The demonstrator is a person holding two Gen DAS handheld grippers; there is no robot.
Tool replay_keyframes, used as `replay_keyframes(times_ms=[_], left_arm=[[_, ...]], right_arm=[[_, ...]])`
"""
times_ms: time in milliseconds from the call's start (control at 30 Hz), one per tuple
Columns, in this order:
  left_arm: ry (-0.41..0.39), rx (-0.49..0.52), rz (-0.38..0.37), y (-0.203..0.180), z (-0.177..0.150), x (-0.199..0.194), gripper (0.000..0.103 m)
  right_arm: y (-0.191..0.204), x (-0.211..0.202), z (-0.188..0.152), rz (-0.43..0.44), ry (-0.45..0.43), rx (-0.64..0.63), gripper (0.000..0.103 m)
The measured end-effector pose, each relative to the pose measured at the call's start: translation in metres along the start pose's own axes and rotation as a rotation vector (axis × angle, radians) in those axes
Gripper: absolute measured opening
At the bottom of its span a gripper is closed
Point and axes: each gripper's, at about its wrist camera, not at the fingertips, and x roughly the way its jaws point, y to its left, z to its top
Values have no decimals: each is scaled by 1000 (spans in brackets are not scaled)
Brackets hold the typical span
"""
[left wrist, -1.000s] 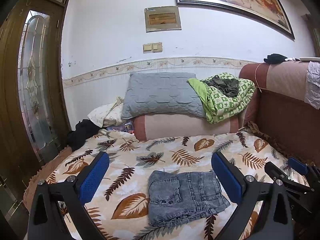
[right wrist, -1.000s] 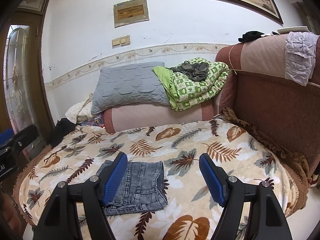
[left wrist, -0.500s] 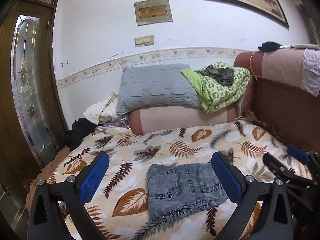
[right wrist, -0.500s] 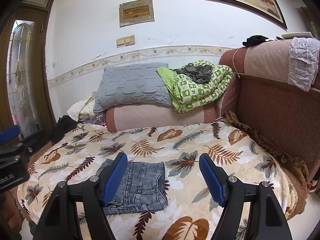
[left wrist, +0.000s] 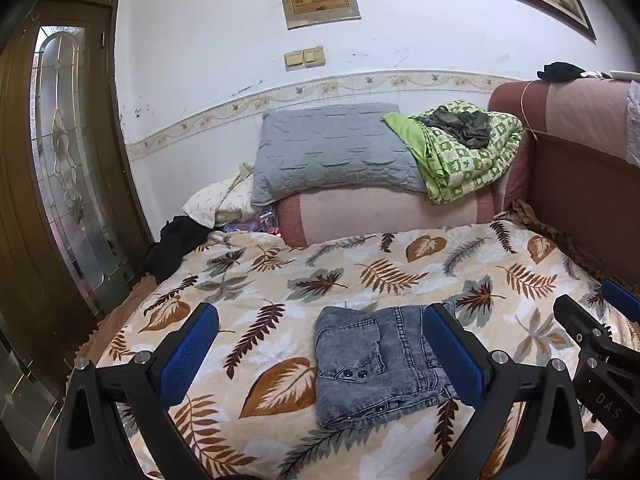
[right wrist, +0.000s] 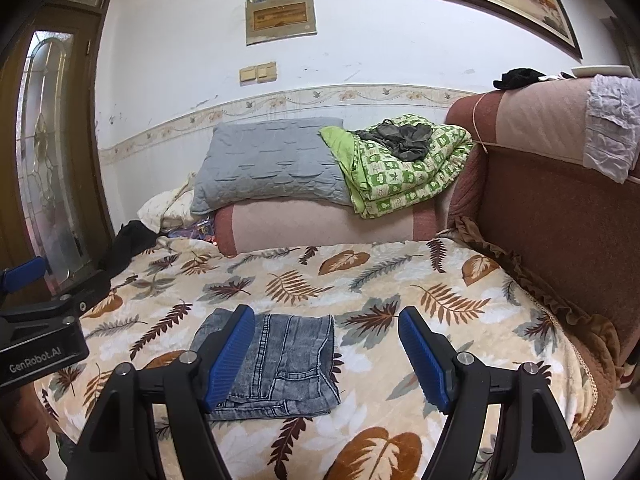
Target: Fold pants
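Grey washed denim pants (left wrist: pixel 376 364) lie folded into a small rectangle on the leaf-print blanket (left wrist: pixel 360 276); they also show in the right wrist view (right wrist: pixel 288 364). My left gripper (left wrist: pixel 320 354) is open and empty, held back from and above the pants. My right gripper (right wrist: pixel 326 354) is open and empty, with the pants behind its left finger. Each gripper's body shows at the edge of the other's view.
A grey pillow (left wrist: pixel 332 152) and a green patterned quilt (left wrist: pixel 464 148) rest on a pink bolster (left wrist: pixel 380 214) at the back. The brown sofa back (right wrist: pixel 560 208) runs along the right. A glass-panelled wooden door (left wrist: pixel 60 160) stands at left.
Both grippers have drawn back and shifted slightly; the view tilts a little. The folded pants have not moved. Both grippers stay open.
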Motion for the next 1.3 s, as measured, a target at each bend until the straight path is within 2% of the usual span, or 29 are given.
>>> replay_keyframes(times_ms=[700,1300], left_arm=[[19,-26,4,11,-5,5,102],[2,-15,-14,11,-3,-2,102]], right_arm=[[29,13,-10,-13,69,-98,77],[34,7,-7,-11,55,-117,77]])
